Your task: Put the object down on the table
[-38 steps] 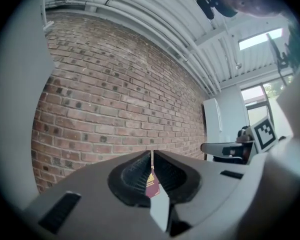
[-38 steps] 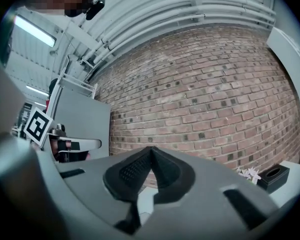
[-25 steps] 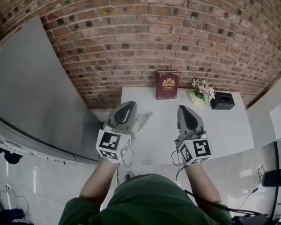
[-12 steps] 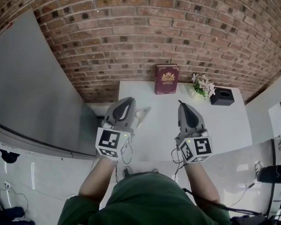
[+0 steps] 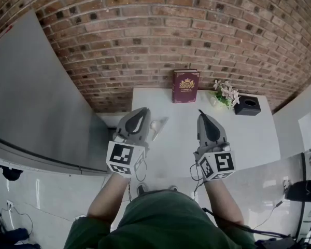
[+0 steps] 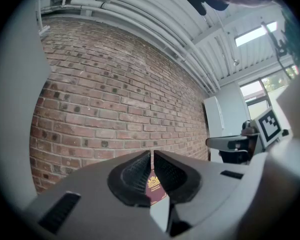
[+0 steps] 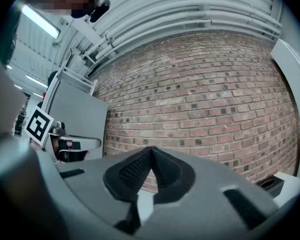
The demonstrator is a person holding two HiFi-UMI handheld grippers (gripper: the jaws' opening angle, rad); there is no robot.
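Observation:
My left gripper (image 5: 143, 111) hovers over the left edge of the white table (image 5: 243, 139), shut to a thin slit with nothing between its pads (image 6: 152, 155). A small pale object (image 5: 155, 127) lies on the table just right of its tip; I cannot tell what it is. My right gripper (image 5: 200, 113) is level with it over the table's middle, shut and empty (image 7: 151, 150). A dark red book (image 5: 185, 86) stands against the brick wall at the table's back and shows through the left jaws' slit as the red book (image 6: 155, 188).
A small pot of pale flowers (image 5: 225, 97) and a black box (image 5: 247, 106) sit at the table's back right. A large grey panel (image 5: 36, 97) leans along the left side. The brick wall (image 5: 160, 35) closes off the back.
Both grippers hold about the same places and stay shut. The head view has shifted slightly; the pale object stays on the table.

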